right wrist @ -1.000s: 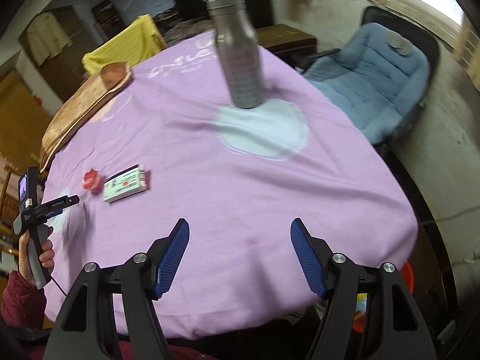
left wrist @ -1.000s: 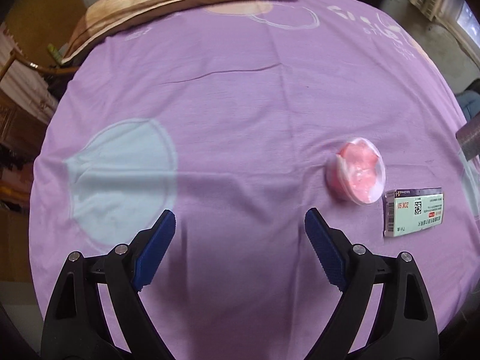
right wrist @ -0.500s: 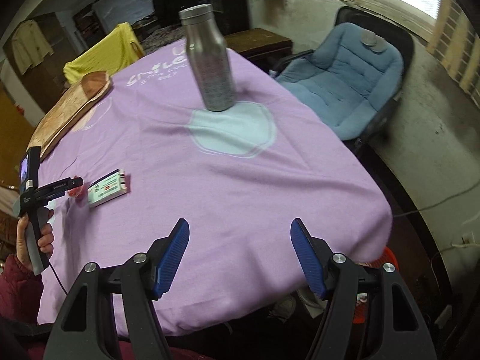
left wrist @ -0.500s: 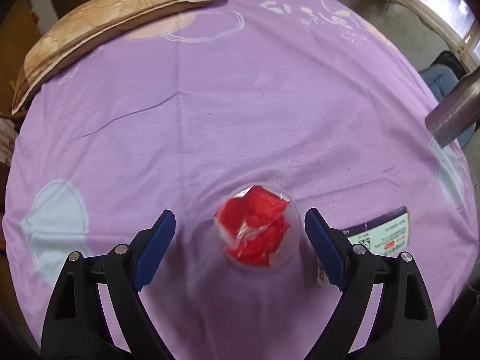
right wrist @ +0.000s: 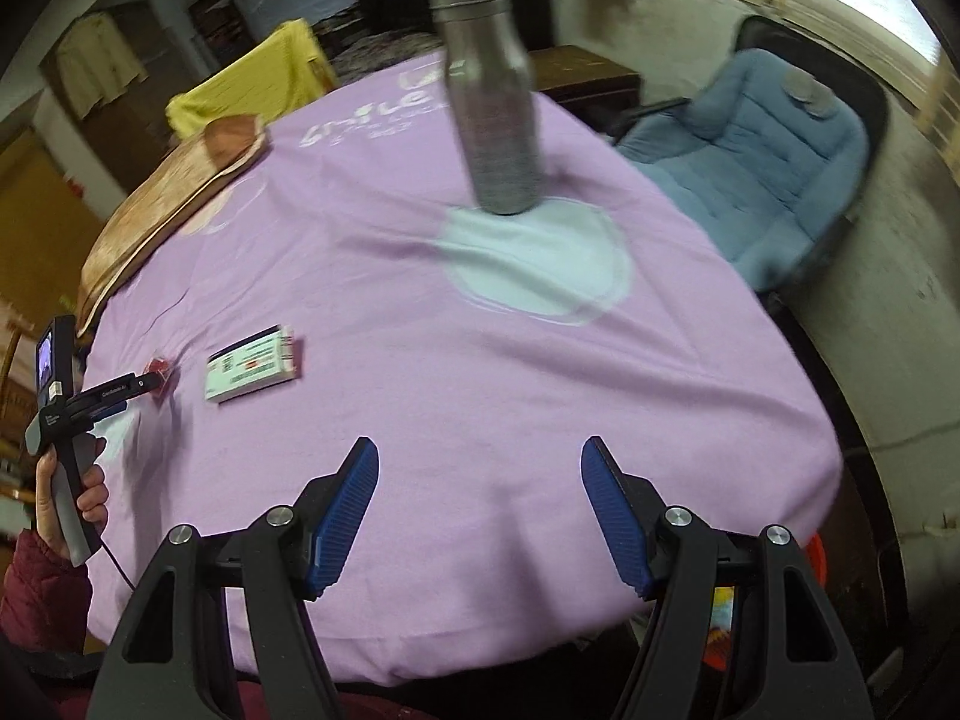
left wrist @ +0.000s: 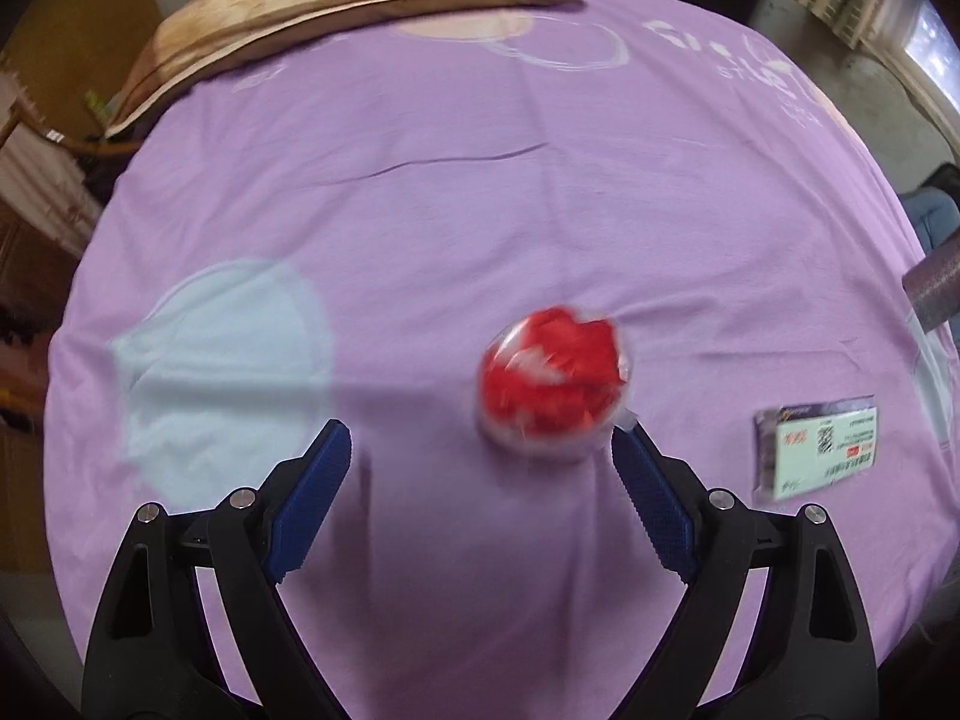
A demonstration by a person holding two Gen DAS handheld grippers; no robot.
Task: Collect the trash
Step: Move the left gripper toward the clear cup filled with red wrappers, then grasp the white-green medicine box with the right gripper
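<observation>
While unheld, cup [left wrist: 555,384] beyond left tongs [left wrist: 482,468].

Before you lies a matt purple cloth [left wrist: 540,228], softly creased. The clear, glossy plastic cup [left wrist: 555,384] holds crumpled red wrapping. Your left gripper [left wrist: 480,480] has ribbed blue pads on matt black plastic. The bottle [right wrist: 492,102] looks like brushed metal; the box [right wrist: 252,372] is printed card.

The tablecloth [left wrist: 540,228] is purple with pale blue round patches. On it, the clear cup [left wrist: 555,387] holds red wrapping. The bottle [right wrist: 492,102] is silver grey. The chair [right wrist: 774,156] beside the tablecloth is blue.
</observation>
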